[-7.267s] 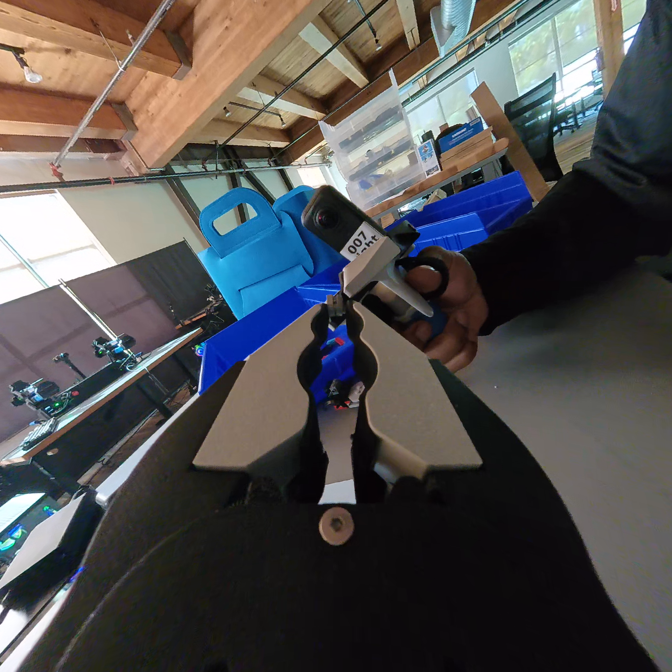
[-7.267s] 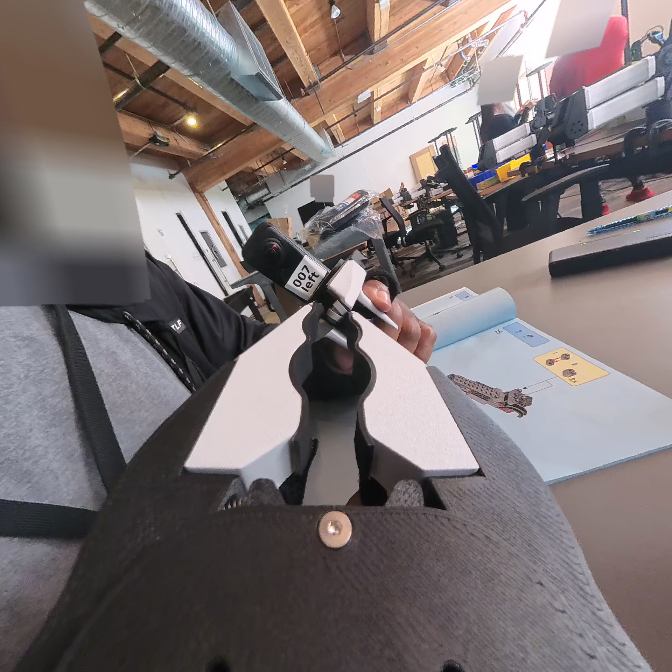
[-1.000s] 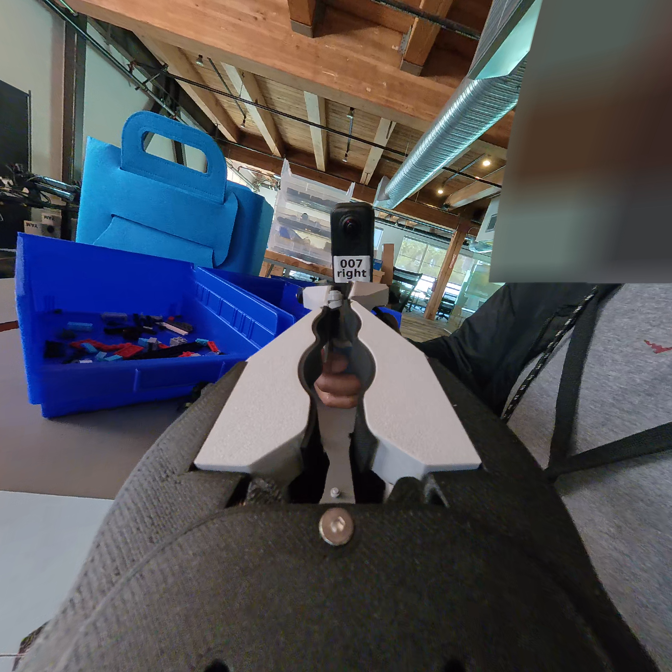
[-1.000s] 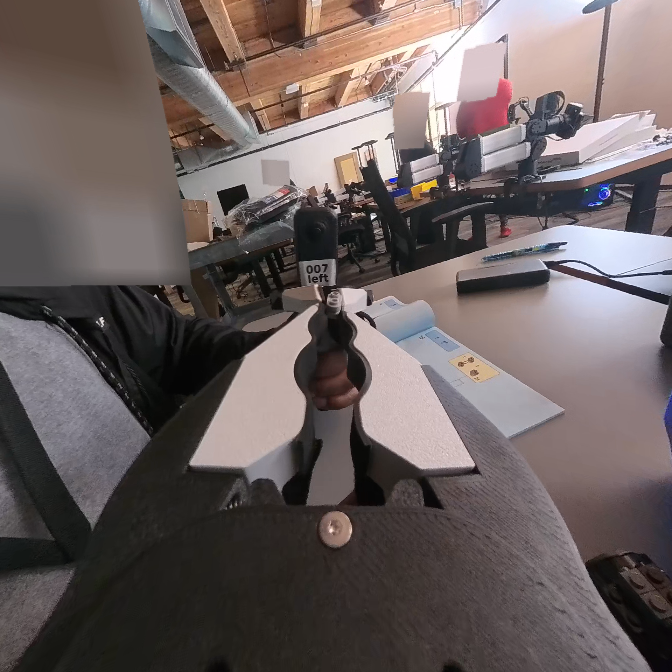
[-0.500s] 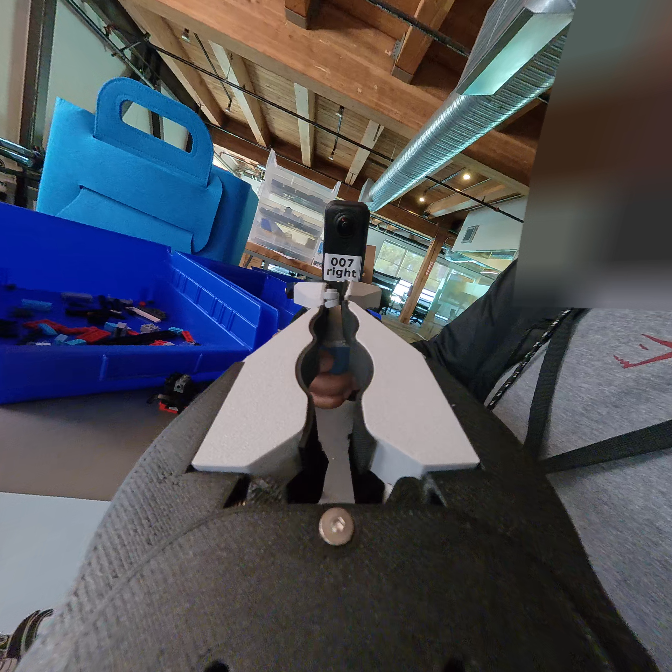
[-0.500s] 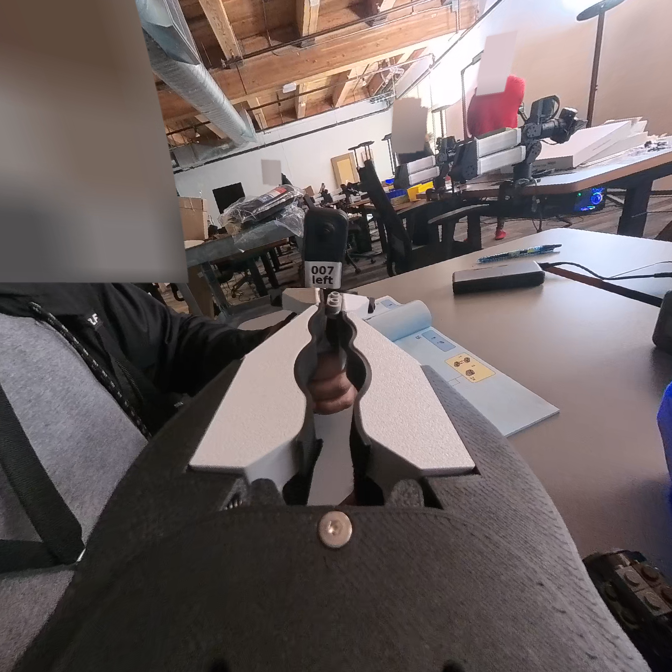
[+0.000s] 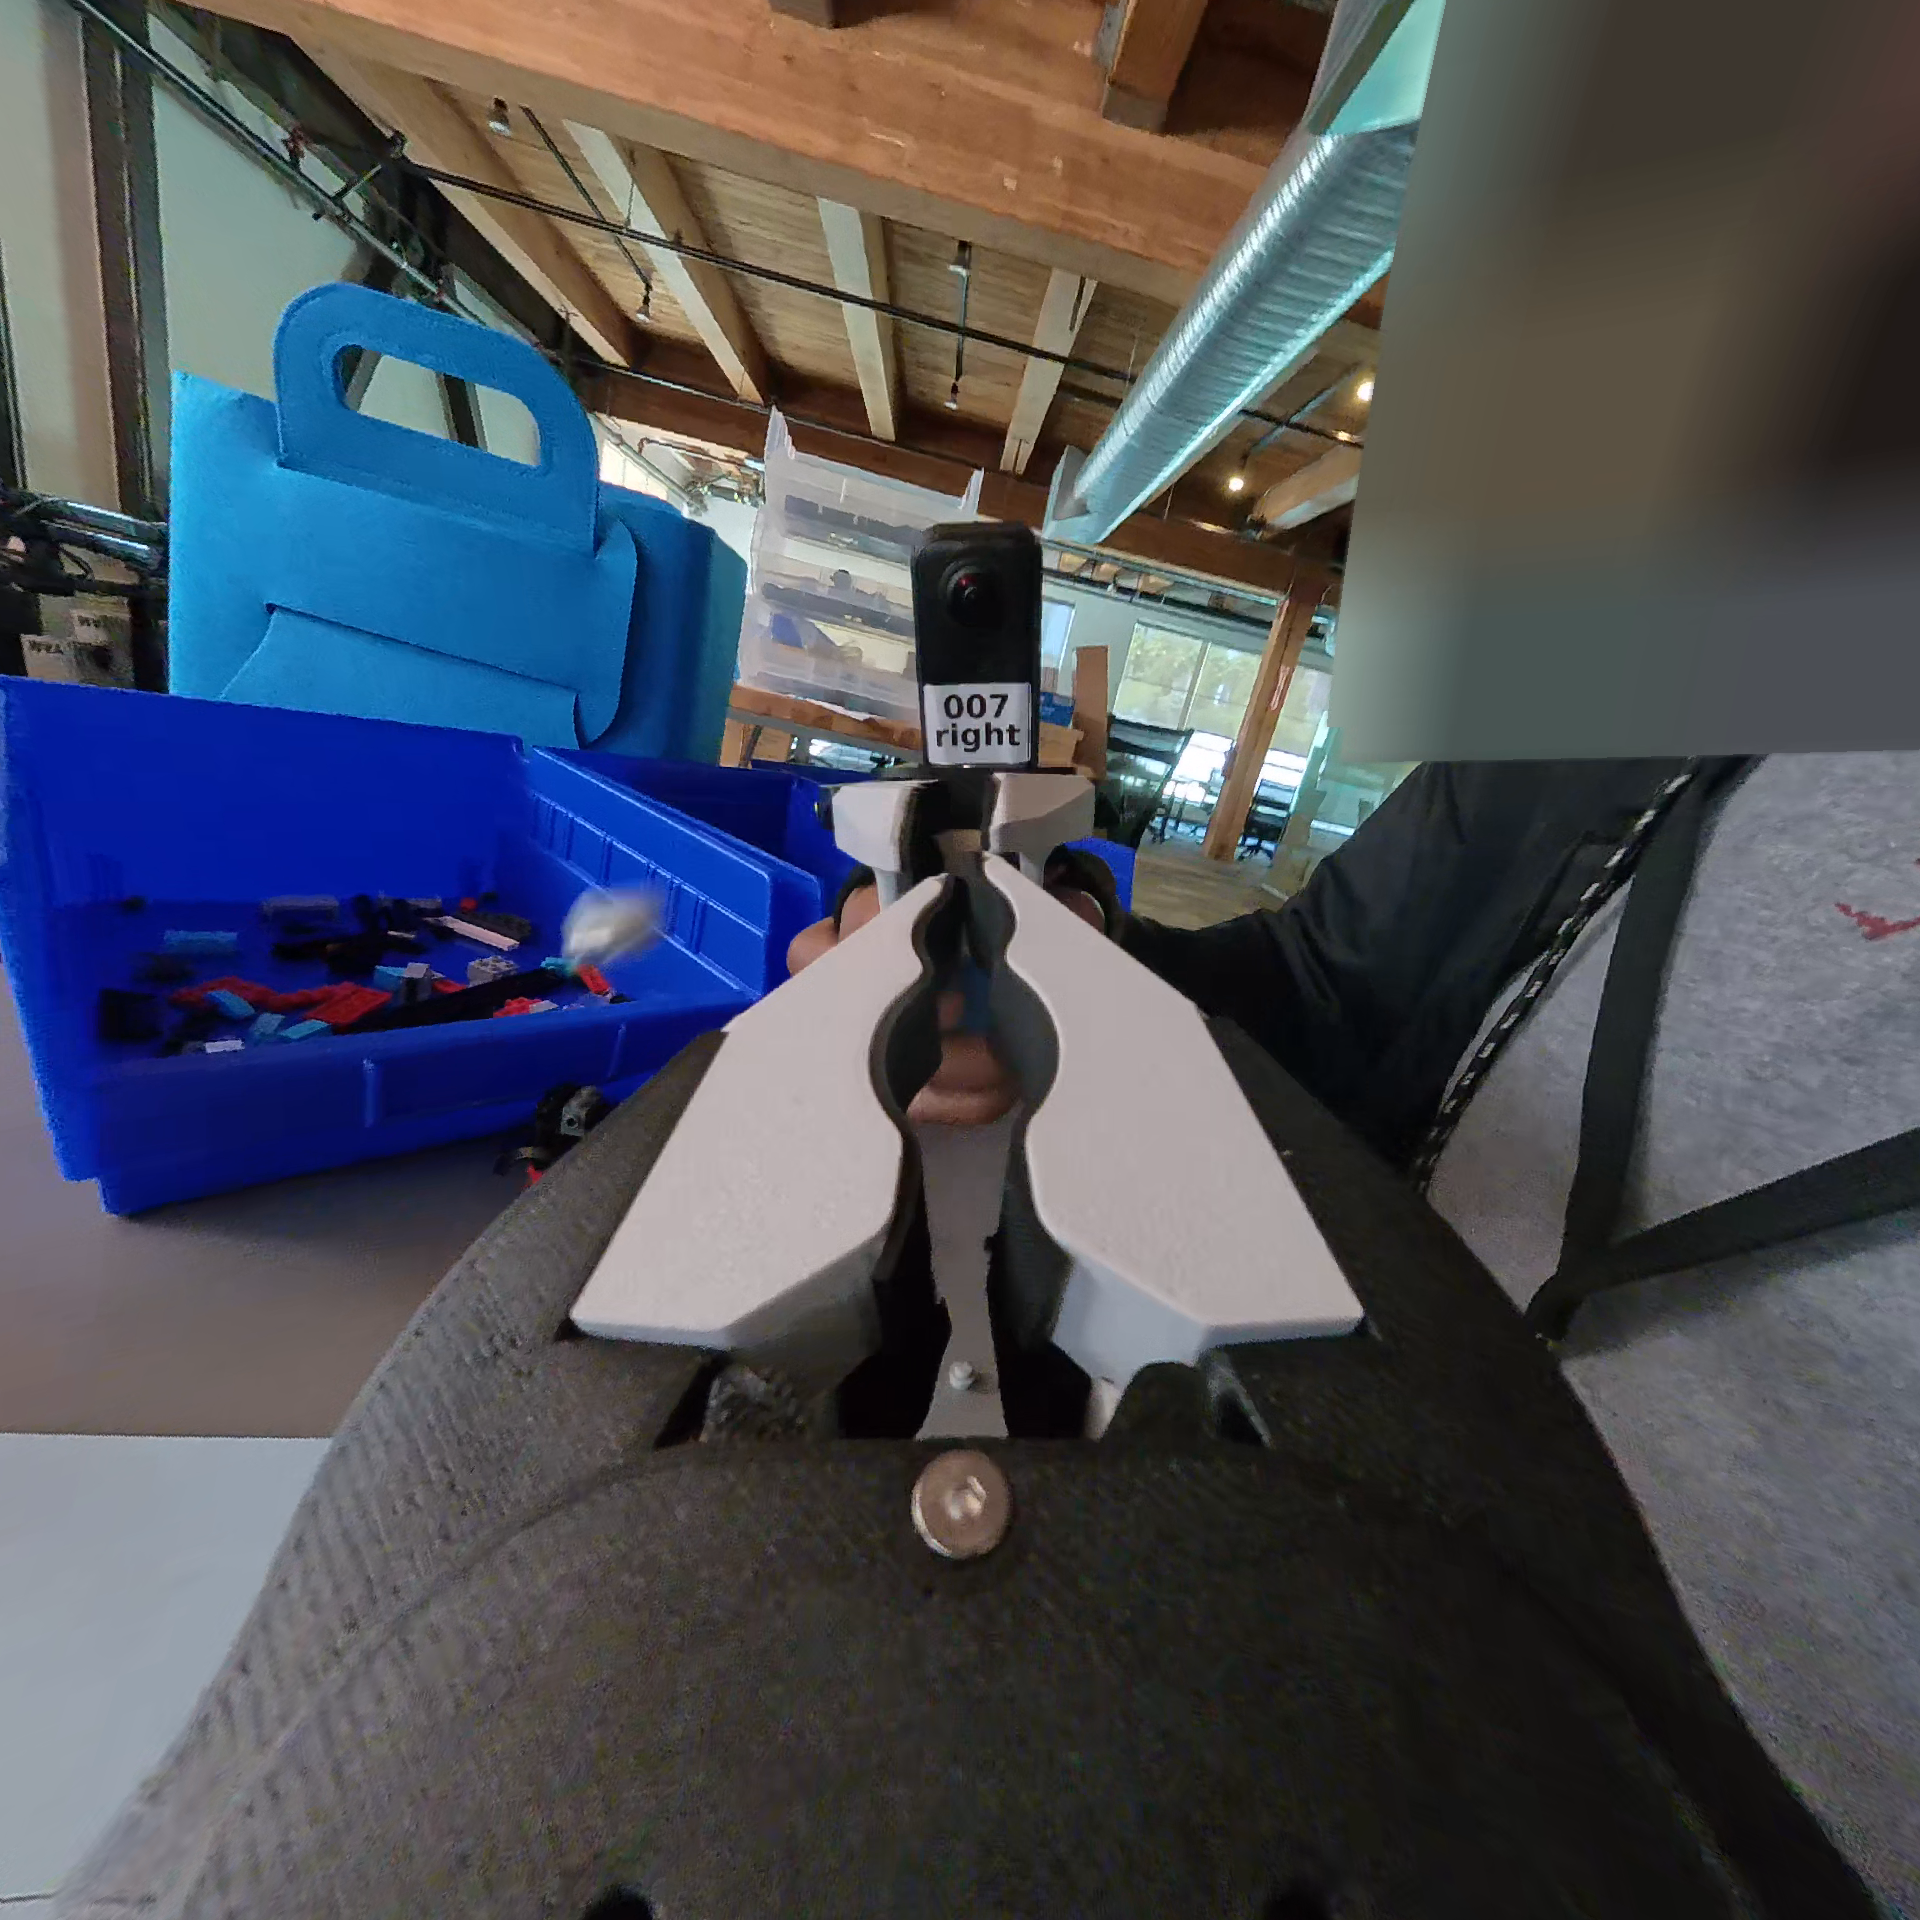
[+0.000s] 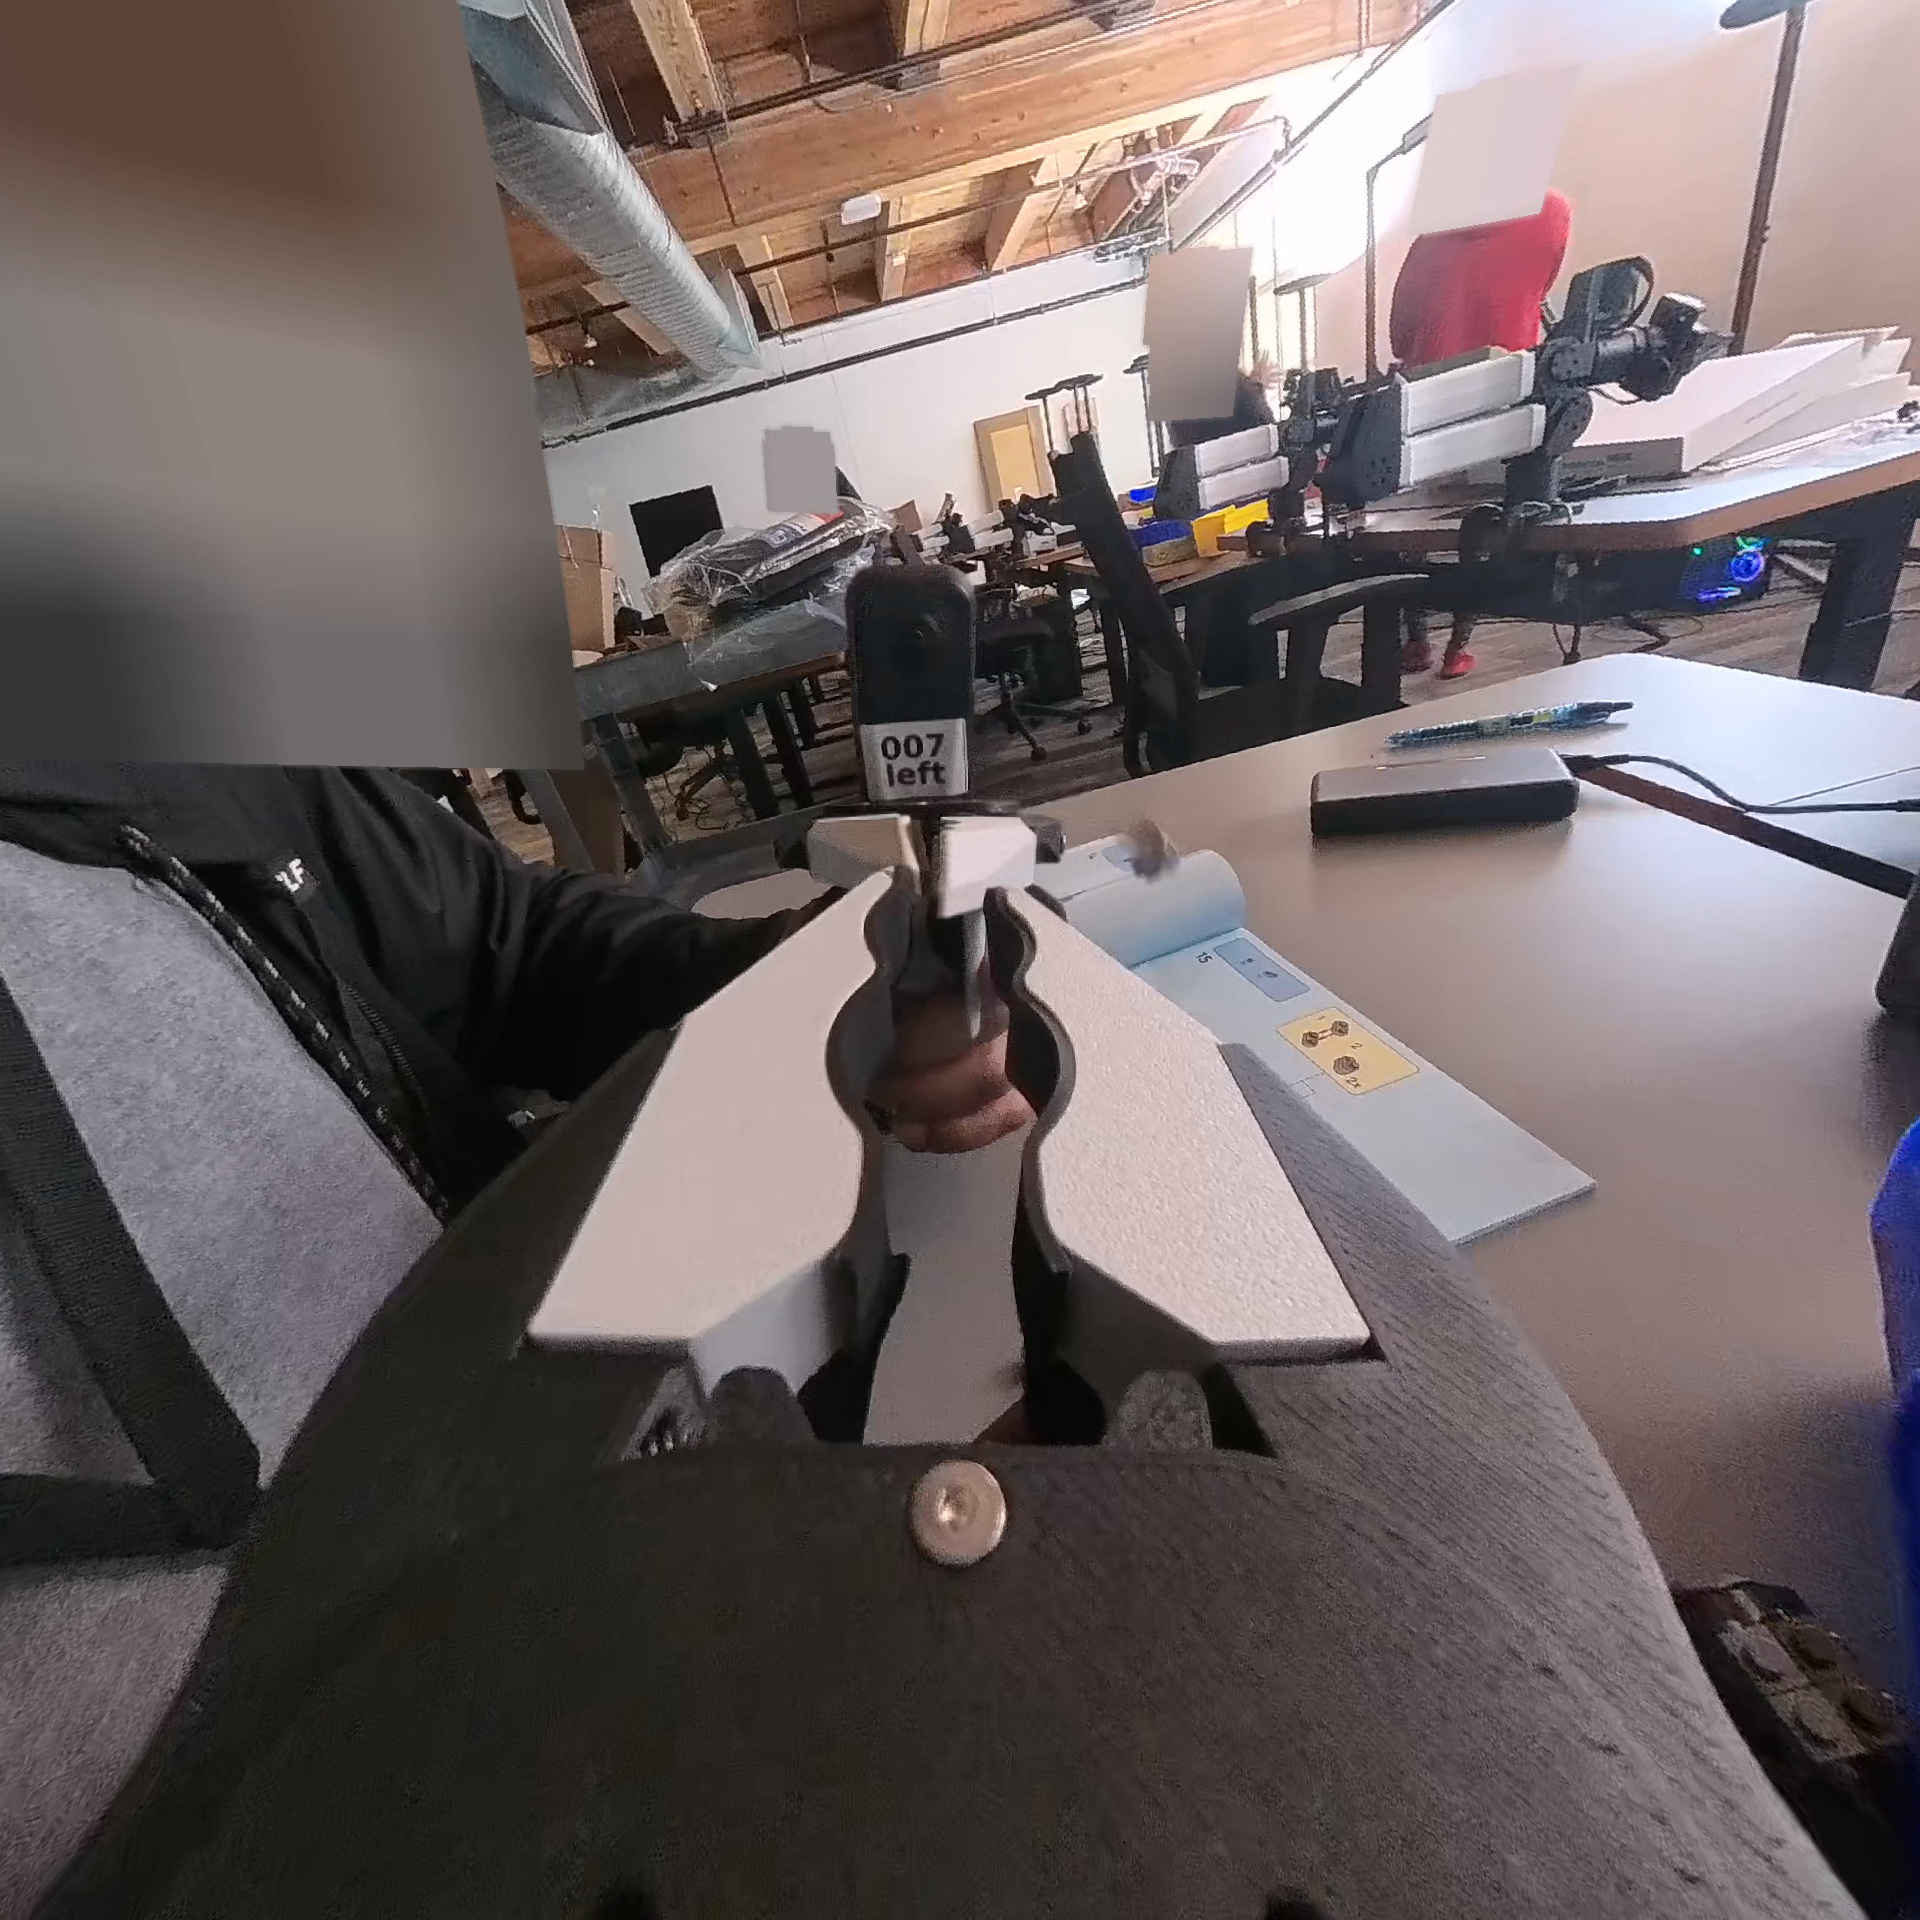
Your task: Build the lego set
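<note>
Lego bricks (image 7: 343,987) show left; instruction booklet (image 8: 1340,1101) right.

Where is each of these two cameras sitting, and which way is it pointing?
Left wrist view: sits on the left claw, looking along its fingers at the right claw, past a blue bin of loose bricks; the person's dark sleeve and grey top show.
Right wrist view: sits on the right claw, looking back at the left claw, with the open instruction booklet on the table behind it; the same torso shows.
Shared: each sees the other claw, tip to tip, and the person.
</note>
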Motion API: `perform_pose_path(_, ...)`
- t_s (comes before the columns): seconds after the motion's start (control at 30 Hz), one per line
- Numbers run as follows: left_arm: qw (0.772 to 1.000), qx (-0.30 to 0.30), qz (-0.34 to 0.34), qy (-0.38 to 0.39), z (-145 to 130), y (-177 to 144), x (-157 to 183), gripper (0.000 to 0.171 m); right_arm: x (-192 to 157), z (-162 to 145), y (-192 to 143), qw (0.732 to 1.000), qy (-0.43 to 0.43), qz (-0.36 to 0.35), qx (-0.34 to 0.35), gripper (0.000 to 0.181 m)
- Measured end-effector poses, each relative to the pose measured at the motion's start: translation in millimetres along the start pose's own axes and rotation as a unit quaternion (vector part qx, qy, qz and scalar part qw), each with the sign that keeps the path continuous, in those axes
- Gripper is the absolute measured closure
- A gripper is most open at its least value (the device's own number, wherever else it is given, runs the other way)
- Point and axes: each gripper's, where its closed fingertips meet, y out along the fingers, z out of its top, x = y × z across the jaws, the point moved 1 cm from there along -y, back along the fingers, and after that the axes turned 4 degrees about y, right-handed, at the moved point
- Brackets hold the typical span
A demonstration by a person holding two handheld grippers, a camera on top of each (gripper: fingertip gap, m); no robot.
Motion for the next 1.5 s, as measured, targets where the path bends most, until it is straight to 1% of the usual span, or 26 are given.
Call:
perform_pose_path(0.13, 1.0, -0.028, 0.008, 0.007, -8.8, 1.9, -2.1, 0.171, 4.2, -6.5, 0.3, 1.0, -0.011, -0.015, -0.024, 0.166)
perform_pose_path(0.23, 0.998, -0.06, 0.017, 0.023, -10.5, -5.2, -6.3, 0.171, 7.9, -2.3, -6.2, 0.999, -0.014, -0.027, -0.021, 0.166)
perform_pose_path(0.3, 0.997, -0.063, 0.032, 0.038, -1.4, -10.9, -9.0, 0.171, 10.7, 2.3, -13.2, 0.999, -0.016, -0.035, -0.014, 0.166)
perform_pose_path(0.37, 0.996, -0.062, 0.046, 0.037, 8.9, -14.2, -11.9, 0.17, 14.8, 7.2, -19.3, 0.999, -0.011, -0.044, -0.002, 0.167)
perform_pose_path(0.4, 0.995, -0.065, 0.062, 0.036, 14.8, -17.4, -15.4, 0.167, 15.7, 9.6, -21.1, 0.999, -0.006, -0.044, 0.002, 0.167)
perform_pose_path(0.5, 0.985, -0.088, 0.143, 0.045, 34.5, -42.7, -36.3, 0.158, 17.7, 13.7, -23.5, 0.999, -0.006, -0.046, 0.005, 0.167)
perform_pose_path(0.57, 0.968, -0.124, 0.218, 0.025, 39.5, -70.3, -61.1, 0.152, 19.2, 13.5, -23.5, 0.999, 0.0, -0.046, 0.005, 0.167)
perform_pose_path(0.6, 0.956, -0.155, 0.25, 0.008, 38.9, -84.7, -74.0, 0.15, 20.0, 12.8, -23.2, 0.999, 0.005, -0.045, 0.005, 0.167)
perform_pose_path(0.67, 0.923, -0.229, 0.309, -0.026, 35.1, -113.8, -100.2, 0.145, 20.8, 10.8, -22.2, 0.999, 0.013, -0.042, 0.004, 0.167)
perform_pose_path(0.73, 0.893, -0.301, 0.333, -0.024, 34.3, -136.2, -123.9, 0.142, 19.8, 9.0, -21.0, 0.999, 0.016, -0.039, 0.001, 0.167)
perform_pose_path(0.8, 0.86, -0.363, 0.36, 0.003, 34.2, -157.2, -158.5, 0.139, 17.6, 8.3, -20.1, 0.999, 0.015, -0.036, -0.001, 0.167)
perform_pose_path(0.9, 0.811, -0.473, 0.342, 0.046, 18.7, -181.0, -207.4, 0.135, 14.3, 8.8, -19.5, 0.999, 0.011, -0.035, -0.001, 0.167)
perform_pose_path(0.97, 0.78, -0.536, 0.313, 0.085, 8.4, -194.3, -235.2, 0.136, 12.5, 9.0, -19.4, 0.999, 0.007, -0.034, -0.002, 0.167)
perform_pose_path(1.07, 0.729, -0.621, 0.248, 0.146, -8.2, -213.0, -261.2, 0.137, 10.2, 8.3, -18.4, 0.999, 0.003, -0.031, -0.004, 0.167)
perform_pose_path(1.1, 0.71, -0.647, 0.232, 0.154, -13.5, -220.8, -267.3, 0.137, 9.9, 7.9, -17.9, 1.0, 0.003, -0.03, -0.005, 0.167)
perform_pose_path(1.13, 0.697, -0.667, 0.216, 0.153, -18.7, -226.8, -271.0, 0.137, 9.9, 7.4, -17.5, 1.0, 0.004, -0.029, -0.006, 0.167)
perform_pose_path(1.17, 0.69, -0.678, 0.198, 0.157, -22.8, -229.4, -273.2, 0.137, 10.2, 6.7, -17.1, 1.0, 0.005, -0.027, -0.007, 0.167)
perform_pose_path(1.27, 0.681, -0.695, 0.157, 0.166, -29.9, -230.5, -277.3, 0.137, 12.6, 4.5, -16.6, 1.0, 0.014, -0.023, -0.009, 0.167)
perform_pose_path(1.37, 0.673, -0.702, 0.163, 0.167, -30.5, -231.5, -288.7, 0.135, 15.4, 2.3, -15.8, 0.999, 0.023, -0.021, -0.01, 0.167)
perform_pose_path(1.4, 0.672, -0.703, 0.166, 0.162, -30.9, -232.1, -291.6, 0.134, 15.9, 1.7, -15.3, 0.999, 0.024, -0.02, -0.011, 0.167)
perform_pose_path(1.5, 0.683, -0.697, 0.175, 0.132, -35.1, -231.4, -295.4, 0.134, 16.1, 0.0, -14.4, 0.999, 0.026, -0.018, -0.013, 0.167)
